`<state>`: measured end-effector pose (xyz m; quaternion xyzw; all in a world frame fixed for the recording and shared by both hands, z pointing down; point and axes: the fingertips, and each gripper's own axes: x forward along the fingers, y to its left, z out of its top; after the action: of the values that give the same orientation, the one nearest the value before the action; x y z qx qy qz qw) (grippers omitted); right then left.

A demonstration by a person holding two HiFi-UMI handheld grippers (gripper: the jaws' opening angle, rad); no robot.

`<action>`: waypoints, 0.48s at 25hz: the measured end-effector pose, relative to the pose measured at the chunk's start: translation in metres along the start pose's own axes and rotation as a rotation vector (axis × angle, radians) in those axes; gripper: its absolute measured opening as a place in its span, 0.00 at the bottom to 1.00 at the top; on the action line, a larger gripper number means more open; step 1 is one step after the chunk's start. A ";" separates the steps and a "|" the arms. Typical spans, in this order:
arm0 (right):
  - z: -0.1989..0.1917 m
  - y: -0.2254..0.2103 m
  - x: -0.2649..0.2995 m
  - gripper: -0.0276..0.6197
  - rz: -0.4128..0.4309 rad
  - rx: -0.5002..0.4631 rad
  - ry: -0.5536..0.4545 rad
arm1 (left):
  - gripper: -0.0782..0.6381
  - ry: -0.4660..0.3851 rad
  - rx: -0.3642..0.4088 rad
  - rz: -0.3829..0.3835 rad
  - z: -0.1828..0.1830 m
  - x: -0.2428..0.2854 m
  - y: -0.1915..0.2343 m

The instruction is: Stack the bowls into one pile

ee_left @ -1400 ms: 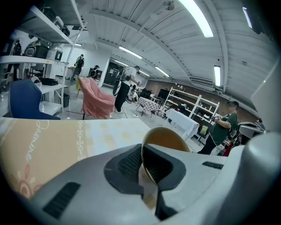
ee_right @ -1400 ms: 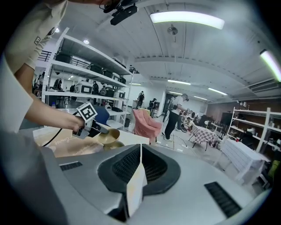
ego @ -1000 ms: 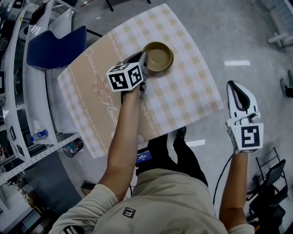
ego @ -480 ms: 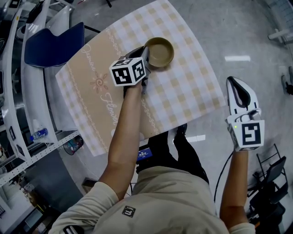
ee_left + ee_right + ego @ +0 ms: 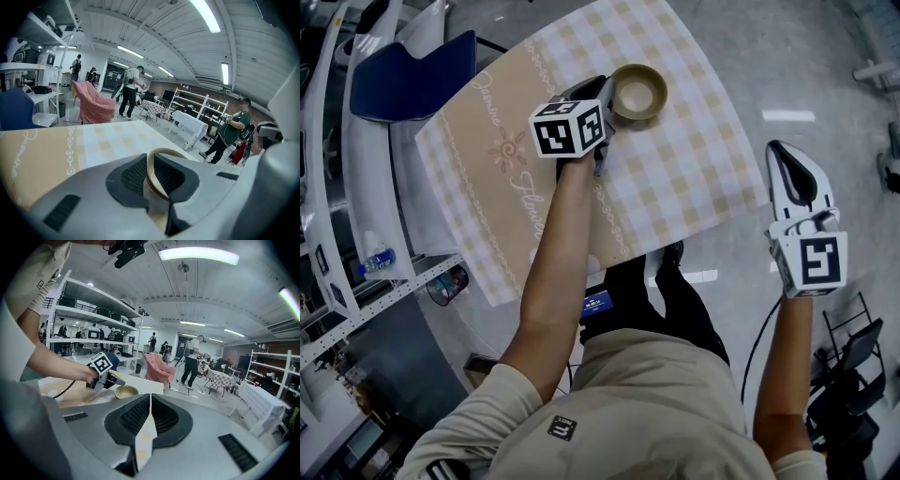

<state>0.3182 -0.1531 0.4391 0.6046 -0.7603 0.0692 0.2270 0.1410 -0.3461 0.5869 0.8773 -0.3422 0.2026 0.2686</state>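
Note:
One tan bowl (image 5: pixel 638 91) sits at the far side of the checked tablecloth (image 5: pixel 694 169). My left gripper (image 5: pixel 606 94) is shut on its near-left rim; in the left gripper view the thin rim (image 5: pixel 161 152) runs between the two dark pads (image 5: pixel 133 176). The bowl looks tilted in the right gripper view (image 5: pixel 125 391), where the left gripper (image 5: pixel 112 377) shows beside it. I see no second bowl apart from it. My right gripper (image 5: pixel 788 174) hangs off the table's right side over the floor, shut with nothing in it (image 5: pixel 149 420).
A blue chair (image 5: pixel 412 75) stands at the table's far left corner. White shelving (image 5: pixel 328 187) runs along the left, with a water bottle (image 5: pixel 375 262) on it. The person's legs (image 5: pixel 666 300) are at the table's near edge. Other people stand far off.
The left gripper has shifted with the bowl toward the table's far edge, and the bowl now shows smaller. The right gripper has held its place off the table.

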 end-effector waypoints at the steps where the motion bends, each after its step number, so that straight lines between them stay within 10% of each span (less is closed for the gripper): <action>1: 0.001 0.002 -0.001 0.06 0.000 -0.005 0.002 | 0.15 -0.002 0.005 -0.002 0.001 -0.003 0.000; 12: 0.033 0.036 -0.007 0.06 0.047 -0.048 -0.040 | 0.17 -0.082 0.050 0.005 0.024 -0.067 -0.003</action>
<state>0.2770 -0.1499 0.4125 0.5820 -0.7802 0.0443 0.2247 0.1013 -0.3261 0.5308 0.8904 -0.3500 0.1757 0.2321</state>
